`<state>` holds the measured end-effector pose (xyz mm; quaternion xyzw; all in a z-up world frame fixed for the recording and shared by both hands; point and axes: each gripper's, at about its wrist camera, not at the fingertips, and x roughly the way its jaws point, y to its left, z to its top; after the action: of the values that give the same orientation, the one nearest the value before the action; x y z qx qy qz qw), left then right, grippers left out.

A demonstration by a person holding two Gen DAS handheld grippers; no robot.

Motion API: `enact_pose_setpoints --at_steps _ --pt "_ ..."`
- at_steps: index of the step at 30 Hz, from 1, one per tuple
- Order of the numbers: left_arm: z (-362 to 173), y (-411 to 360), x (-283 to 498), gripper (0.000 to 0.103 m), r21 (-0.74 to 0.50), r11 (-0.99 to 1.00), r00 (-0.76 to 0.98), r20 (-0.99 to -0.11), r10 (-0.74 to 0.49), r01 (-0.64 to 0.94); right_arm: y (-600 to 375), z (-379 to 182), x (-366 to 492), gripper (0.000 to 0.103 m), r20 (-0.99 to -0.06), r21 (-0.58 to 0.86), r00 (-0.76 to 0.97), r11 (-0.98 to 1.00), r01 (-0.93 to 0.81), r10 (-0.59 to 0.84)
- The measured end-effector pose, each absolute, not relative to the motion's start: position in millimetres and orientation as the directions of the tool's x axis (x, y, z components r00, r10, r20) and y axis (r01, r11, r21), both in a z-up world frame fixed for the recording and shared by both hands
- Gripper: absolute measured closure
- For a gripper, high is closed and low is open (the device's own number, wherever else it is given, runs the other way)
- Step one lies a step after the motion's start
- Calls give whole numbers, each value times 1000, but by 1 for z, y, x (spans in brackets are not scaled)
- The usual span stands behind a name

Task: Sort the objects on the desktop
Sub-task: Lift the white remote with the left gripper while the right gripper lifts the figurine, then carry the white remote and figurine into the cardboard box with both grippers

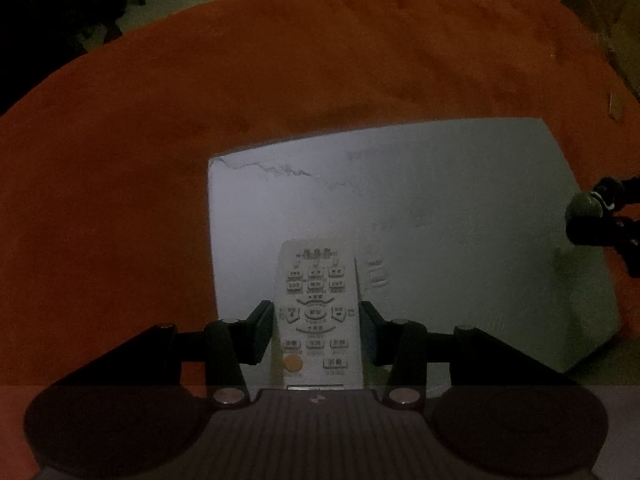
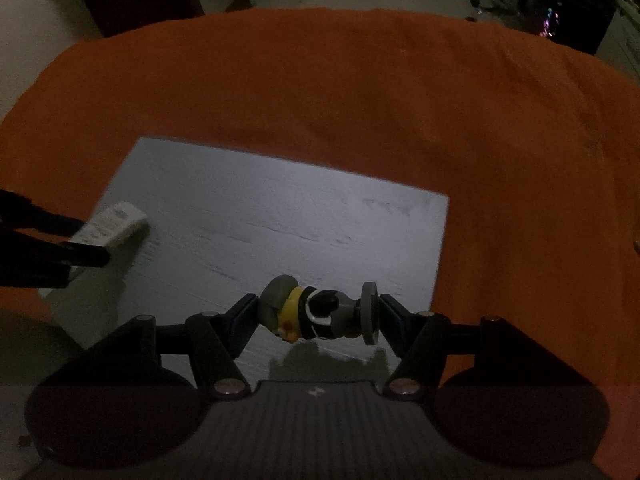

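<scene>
- Left claw (image 1: 316, 332) pinches one remote (image 1: 316, 312), over white board (image 1: 440, 208) near its left edge.
- Right claw (image 2: 316, 316) pinches one figurine (image 2: 316, 312) near board's right edge; open board ahead.

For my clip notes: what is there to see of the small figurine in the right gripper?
The figurine is a small toy, apparently plastic, with a grey rounded end, a yellow band, a black-and-white middle and a grey disc base. It lies sideways, pinched end to end by the right gripper, above the white board, seemingly clear of it.
</scene>
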<state>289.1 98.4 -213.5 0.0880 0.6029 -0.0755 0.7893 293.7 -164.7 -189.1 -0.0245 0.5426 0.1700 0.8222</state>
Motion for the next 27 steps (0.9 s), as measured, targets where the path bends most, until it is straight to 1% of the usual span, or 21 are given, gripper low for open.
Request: enact_pose_setpoints --at_steps 7,12,17,24,27 --pt "-199 101 283 63 4 975 294 -954 -62 220 -157 -167 278 36 -874 196 360 915 -351 326" --pt "-188 104 277 63 -30 977 307 -947 -97 213 -162 -160 267 36 -863 241 353 908 -344 362" --pt "-166 109 271 63 -25 977 351 -931 -100 212 -169 -151 259 36 -855 260 357 906 -334 377" --pt "-127 107 248 63 -41 963 397 -906 -148 265 -173 -126 239 36 -822 293 386 891 -347 420" --pt "-112 102 231 63 -14 950 427 -892 -152 311 -172 -116 223 36 -807 309 387 878 -365 445"
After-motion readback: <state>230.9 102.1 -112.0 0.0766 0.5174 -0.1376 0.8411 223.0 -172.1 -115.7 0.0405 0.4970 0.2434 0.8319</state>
